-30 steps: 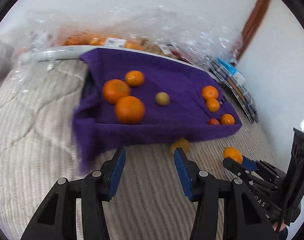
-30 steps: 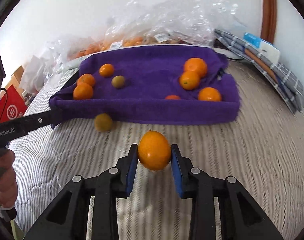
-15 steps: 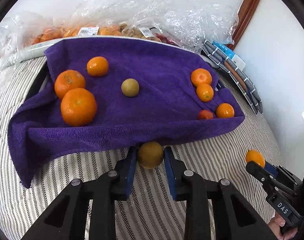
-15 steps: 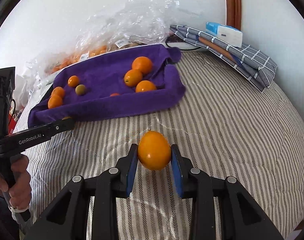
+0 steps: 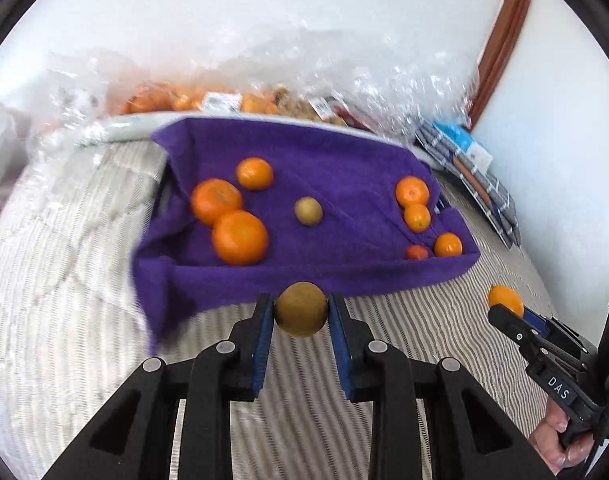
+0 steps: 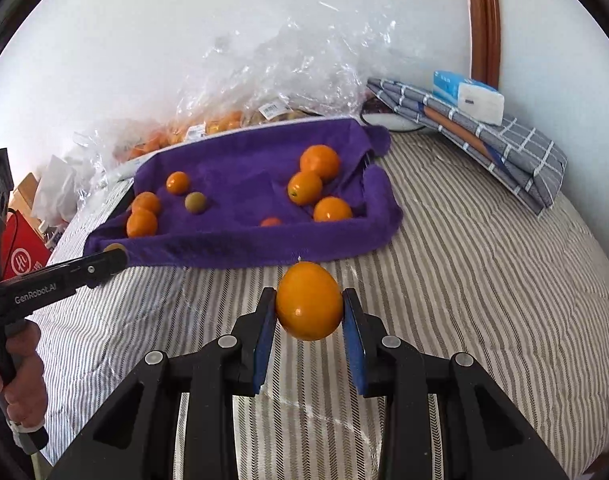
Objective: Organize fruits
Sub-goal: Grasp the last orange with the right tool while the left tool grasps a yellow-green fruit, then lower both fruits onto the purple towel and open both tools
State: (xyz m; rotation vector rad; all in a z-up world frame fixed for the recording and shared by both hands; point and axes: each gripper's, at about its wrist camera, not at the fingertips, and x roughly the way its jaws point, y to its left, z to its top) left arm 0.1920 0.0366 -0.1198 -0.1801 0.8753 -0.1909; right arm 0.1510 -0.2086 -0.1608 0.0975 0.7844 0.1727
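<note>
My left gripper (image 5: 300, 314) is shut on a brownish-yellow round fruit (image 5: 301, 309), held just above the striped bed in front of the purple towel (image 5: 344, 160). My right gripper (image 6: 309, 310) is shut on an orange fruit (image 6: 309, 301), held above the bed in front of the towel's near edge (image 6: 240, 246). On the towel lie several oranges at the left (image 5: 239, 237) and right (image 5: 412, 191), and a small brownish fruit (image 5: 308, 211) in the middle. The right gripper with its orange also shows in the left wrist view (image 5: 504, 300).
Clear plastic bags of fruit (image 6: 224, 120) lie behind the towel against the white wall. Folded checked cloth with a tissue pack (image 6: 480, 98) lies at the back right. A red box (image 6: 24, 256) stands off the bed's left side. The striped bedcover (image 6: 484, 280) extends right.
My left gripper closed on the brownish-yellow fruit and lifted it off the bed, pulling back slightly. My right gripper, still holding its orange, swung back toward the towel.
</note>
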